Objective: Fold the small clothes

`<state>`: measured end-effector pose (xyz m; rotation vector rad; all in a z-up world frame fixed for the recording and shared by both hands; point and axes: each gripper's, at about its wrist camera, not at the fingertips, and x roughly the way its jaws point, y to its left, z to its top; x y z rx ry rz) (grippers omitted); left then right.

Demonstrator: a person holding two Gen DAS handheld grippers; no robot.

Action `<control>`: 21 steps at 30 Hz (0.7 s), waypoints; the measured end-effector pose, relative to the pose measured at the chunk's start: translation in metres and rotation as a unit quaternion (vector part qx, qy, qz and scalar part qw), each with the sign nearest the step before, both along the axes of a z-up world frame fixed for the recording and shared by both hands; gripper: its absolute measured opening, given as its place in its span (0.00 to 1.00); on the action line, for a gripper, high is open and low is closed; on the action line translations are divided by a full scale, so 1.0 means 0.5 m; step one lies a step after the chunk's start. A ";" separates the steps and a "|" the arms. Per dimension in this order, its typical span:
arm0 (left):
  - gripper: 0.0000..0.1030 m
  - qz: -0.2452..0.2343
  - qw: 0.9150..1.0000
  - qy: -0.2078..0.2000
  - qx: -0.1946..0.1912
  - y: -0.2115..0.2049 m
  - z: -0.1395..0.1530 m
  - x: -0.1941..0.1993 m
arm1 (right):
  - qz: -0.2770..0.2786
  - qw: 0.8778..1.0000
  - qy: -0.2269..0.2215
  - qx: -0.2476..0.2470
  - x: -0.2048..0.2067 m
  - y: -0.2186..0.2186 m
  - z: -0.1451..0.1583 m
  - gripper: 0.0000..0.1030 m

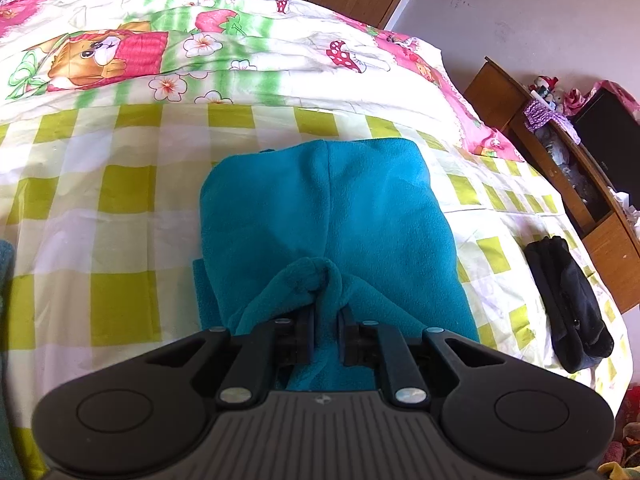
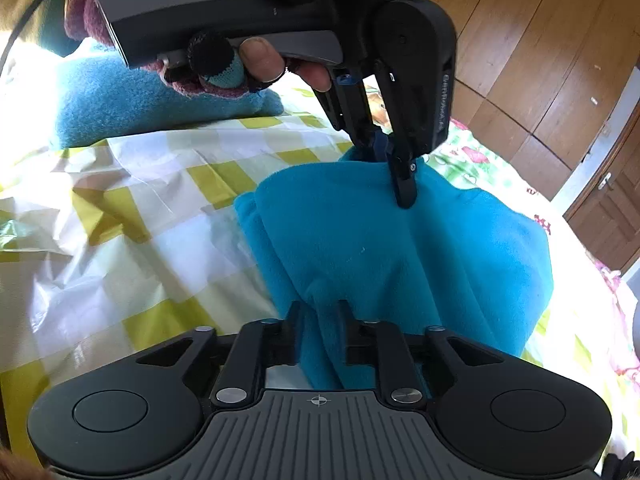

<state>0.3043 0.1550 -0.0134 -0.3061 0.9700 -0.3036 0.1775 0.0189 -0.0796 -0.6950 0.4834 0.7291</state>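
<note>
A teal fleece garment (image 1: 328, 208) lies partly folded on the green-and-white checked sheet (image 1: 120, 184) of a bed. My left gripper (image 1: 326, 312) is shut on a bunched edge of the fleece at the garment's near end. In the right wrist view a gloved hand holds that left gripper (image 2: 386, 160) over the far edge of the fleece (image 2: 400, 264). My right gripper (image 2: 320, 312) is at the opposite edge. Its fingers stand apart, with a fold of fleece lying loosely between them.
A second teal fleece piece (image 2: 160, 96) lies farther back on the sheet. A black pouch (image 1: 568, 304) sits near the bed's right edge, beside a wooden shelf (image 1: 560, 152). A cartoon-print quilt (image 1: 200, 48) covers the far bed. Wooden doors (image 2: 540, 60) stand behind.
</note>
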 end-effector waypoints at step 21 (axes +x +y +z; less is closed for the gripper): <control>0.28 -0.012 1.000 0.012 0.015 0.023 -0.029 0.023 | -0.001 0.999 0.039 0.006 -0.031 0.016 0.010 0.00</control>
